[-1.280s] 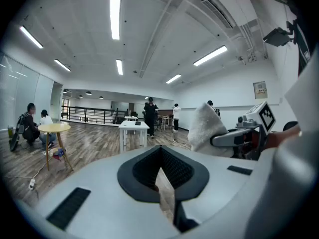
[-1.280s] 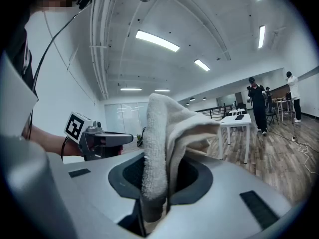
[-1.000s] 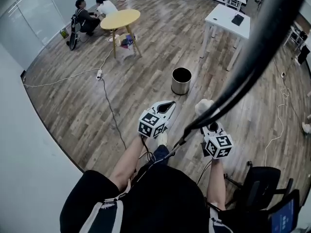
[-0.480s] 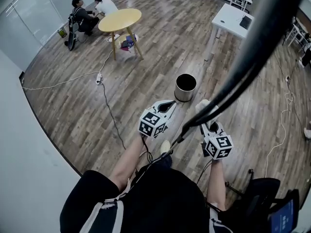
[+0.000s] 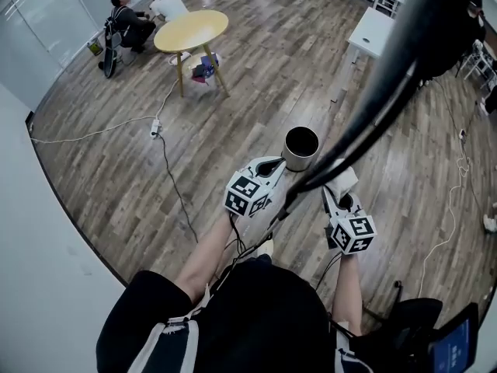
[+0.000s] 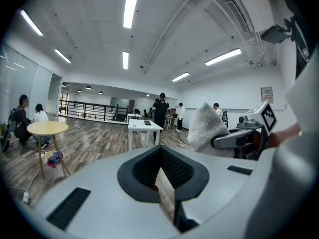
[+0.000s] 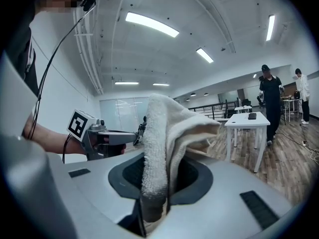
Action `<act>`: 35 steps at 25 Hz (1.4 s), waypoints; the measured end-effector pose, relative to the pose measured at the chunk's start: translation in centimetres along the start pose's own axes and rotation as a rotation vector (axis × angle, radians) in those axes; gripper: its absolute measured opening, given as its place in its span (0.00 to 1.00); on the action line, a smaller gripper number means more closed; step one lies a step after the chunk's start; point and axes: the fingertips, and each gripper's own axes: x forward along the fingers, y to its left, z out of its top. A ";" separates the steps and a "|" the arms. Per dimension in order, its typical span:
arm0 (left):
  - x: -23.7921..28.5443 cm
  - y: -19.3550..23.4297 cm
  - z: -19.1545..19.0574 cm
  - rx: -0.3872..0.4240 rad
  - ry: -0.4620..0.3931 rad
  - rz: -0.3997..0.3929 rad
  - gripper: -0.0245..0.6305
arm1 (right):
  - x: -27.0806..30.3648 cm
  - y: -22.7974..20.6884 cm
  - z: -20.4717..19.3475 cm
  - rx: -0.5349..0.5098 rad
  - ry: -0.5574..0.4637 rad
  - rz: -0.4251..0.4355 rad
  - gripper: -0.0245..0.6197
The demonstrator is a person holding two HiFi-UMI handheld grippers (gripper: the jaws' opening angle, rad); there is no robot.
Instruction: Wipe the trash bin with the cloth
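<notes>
One cloth [image 7: 160, 133], clamped in the right hand-held gripper [image 7: 153, 203]; left hand-held gripper [image 6: 165, 185] beside it, closed and empty; trash bin [image 5: 295, 162] just ahead of both.

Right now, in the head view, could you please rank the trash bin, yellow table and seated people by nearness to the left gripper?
1. Trash bin, just ahead of the left gripper.
2. Yellow table, far ahead-left.
3. Seated people, beyond that table.
</notes>
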 end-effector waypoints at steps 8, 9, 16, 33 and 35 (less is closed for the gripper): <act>1.5 4.6 -0.3 -0.027 0.005 0.021 0.03 | 4.2 -0.7 0.2 -0.008 0.037 0.014 0.18; 1.7 5.0 -0.4 -0.032 0.006 0.024 0.03 | 4.5 -0.8 0.1 -0.009 0.042 0.018 0.18; 4.0 5.9 -2.0 -0.062 0.049 0.044 0.03 | 6.3 -2.8 -0.5 0.017 0.057 0.041 0.18; 13.5 6.1 -2.9 -0.058 0.109 0.189 0.03 | 9.2 -14.4 -2.7 0.089 0.099 0.147 0.18; 13.9 6.0 -3.3 -0.050 0.117 0.202 0.03 | 9.3 -15.0 -3.4 0.099 0.116 0.157 0.18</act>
